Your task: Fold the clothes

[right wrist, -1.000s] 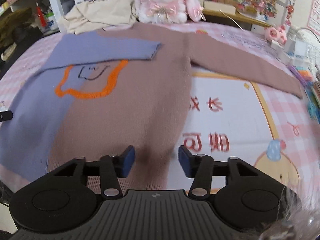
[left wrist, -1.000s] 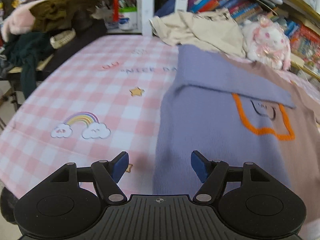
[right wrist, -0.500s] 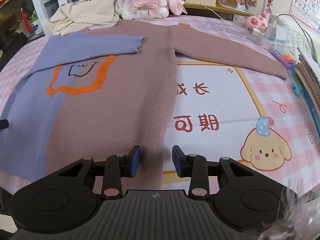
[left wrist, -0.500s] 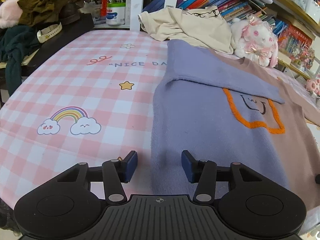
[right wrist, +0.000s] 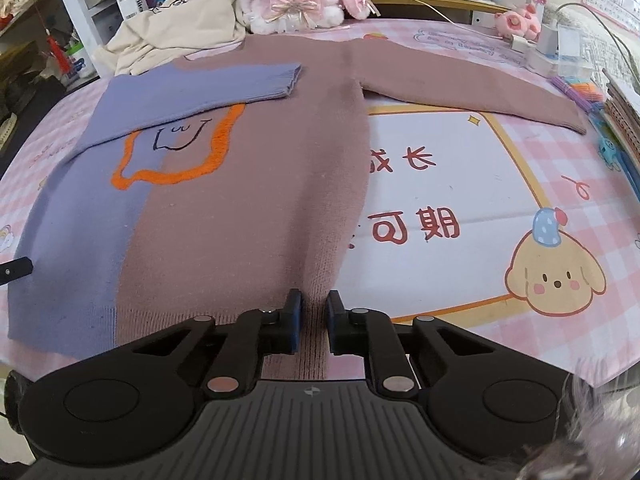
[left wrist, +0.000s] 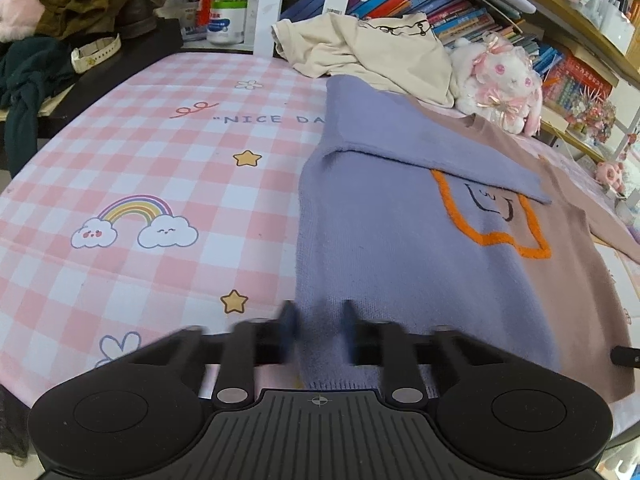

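I have both sets of fingers nearly closed over the soft, floppy sweater's [right wrist: 248, 208] hem at the bench's near edge.

1. Both views are evenly and brightly lit by soft indoor light; colours read clearly and nothing is burnt out.
2. Shadows are faint: a soft dark patch lies on the two-tone lilac and dusty-brown knitted sweater [left wrist: 400, 248] just ahead of the left hand-held gripper [left wrist: 318, 334], and another ahead of the right hand-held gripper [right wrist: 313, 320].
3. The left hand-held gripper's blue-padded fingertips [left wrist: 289, 330] are smeared by motion blur; the right one's are sharp.
4. Fisheye distortion bows the pink checked cloth-covered surface [left wrist: 160, 184] and the far bookshelves [left wrist: 440, 4] towards the edges.
5. A blurred, translucent smudge sits in the near right corner of the right view.
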`<state>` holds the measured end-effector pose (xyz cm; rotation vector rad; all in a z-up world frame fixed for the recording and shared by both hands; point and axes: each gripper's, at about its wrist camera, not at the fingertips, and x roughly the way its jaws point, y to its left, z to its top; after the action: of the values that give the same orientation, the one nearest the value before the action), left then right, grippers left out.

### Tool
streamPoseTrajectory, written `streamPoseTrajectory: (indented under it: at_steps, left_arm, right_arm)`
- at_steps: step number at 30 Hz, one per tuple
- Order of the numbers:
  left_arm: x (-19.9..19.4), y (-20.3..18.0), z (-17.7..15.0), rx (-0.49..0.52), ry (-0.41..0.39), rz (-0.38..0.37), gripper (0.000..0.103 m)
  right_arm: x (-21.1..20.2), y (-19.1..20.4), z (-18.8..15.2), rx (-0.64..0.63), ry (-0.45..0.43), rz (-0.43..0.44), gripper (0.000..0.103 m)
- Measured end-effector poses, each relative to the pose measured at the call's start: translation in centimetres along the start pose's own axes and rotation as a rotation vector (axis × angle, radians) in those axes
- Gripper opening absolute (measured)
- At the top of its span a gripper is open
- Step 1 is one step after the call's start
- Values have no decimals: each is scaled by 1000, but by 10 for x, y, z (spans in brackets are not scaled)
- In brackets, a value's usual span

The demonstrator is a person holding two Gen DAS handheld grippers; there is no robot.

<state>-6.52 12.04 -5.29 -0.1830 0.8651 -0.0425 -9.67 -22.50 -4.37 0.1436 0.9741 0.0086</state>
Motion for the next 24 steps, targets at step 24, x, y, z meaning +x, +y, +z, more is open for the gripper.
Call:
streamPoseTrajectory:
  at_steps: [24]
  left_arm:
    - [-38,17,0,14,-110,49,17]
  right_arm:
    - [-11,43,-4,-111,-64,46,52]
